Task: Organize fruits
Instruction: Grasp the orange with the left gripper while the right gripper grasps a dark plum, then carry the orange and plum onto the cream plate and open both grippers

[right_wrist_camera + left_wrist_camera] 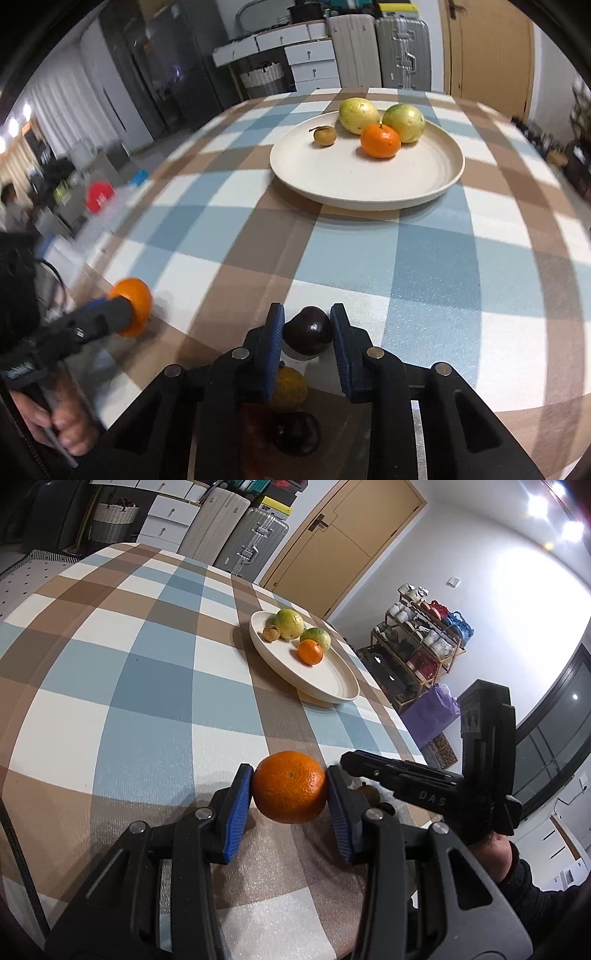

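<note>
My left gripper (290, 775) is shut on an orange tangerine (290, 788), held just above the checked tablecloth; the right wrist view shows this tangerine (138, 295) at the far left. My right gripper (307, 319) is shut on a dark purple round fruit (307, 330) near the table's front edge. Further back stands a cream plate (369, 188) holding two green-yellow fruits (359, 115), a tangerine (380, 141) and a small brown fruit (325, 135). In the left wrist view the plate (332, 679) lies beyond the held tangerine, and the right gripper (351, 762) is close on its right.
Below my right gripper lie a yellow-orange fruit (291, 387) and another dark fruit (295, 432), partly hidden. The checked tablecloth (147, 664) stretches left of the plate. Suitcases (255, 535), a door and a shoe rack (417, 642) stand beyond the table's edge.
</note>
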A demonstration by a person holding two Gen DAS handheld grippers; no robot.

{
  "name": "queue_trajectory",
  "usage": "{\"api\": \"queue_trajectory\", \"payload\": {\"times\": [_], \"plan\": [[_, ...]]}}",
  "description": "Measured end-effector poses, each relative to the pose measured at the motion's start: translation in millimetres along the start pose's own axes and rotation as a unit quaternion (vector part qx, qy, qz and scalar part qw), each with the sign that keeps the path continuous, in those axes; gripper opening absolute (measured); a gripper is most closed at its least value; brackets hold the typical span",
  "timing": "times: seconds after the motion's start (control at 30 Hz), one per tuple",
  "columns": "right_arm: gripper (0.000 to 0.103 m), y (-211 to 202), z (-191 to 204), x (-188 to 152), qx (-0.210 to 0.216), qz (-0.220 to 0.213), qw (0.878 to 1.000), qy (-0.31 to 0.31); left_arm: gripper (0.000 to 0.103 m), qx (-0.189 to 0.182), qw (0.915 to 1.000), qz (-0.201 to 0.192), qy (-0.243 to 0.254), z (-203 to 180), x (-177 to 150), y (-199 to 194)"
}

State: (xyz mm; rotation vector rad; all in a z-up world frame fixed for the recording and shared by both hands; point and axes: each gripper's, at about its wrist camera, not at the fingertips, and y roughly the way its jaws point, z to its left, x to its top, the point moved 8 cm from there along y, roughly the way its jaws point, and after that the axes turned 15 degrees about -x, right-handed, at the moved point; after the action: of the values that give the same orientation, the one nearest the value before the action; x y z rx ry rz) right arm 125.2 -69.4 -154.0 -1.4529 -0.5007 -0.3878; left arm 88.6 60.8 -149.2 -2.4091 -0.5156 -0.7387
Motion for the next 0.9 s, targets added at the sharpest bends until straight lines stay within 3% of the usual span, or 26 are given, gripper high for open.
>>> {"api": "queue_trajectory", "payload": {"times": [0.4, 0.9], "plan": [[0.026, -19, -14, 26, 0.048, -0.043, 0.997, 0.031, 0.037, 0.019, 0.9992, 0.004, 0.035, -20, 36, 20], [0.026, -18, -54, 91, 0.064, -0.101, 0.992, 0.034, 0.037, 0.057, 0.9928, 0.016, 0.104, -47, 141, 96]]}}
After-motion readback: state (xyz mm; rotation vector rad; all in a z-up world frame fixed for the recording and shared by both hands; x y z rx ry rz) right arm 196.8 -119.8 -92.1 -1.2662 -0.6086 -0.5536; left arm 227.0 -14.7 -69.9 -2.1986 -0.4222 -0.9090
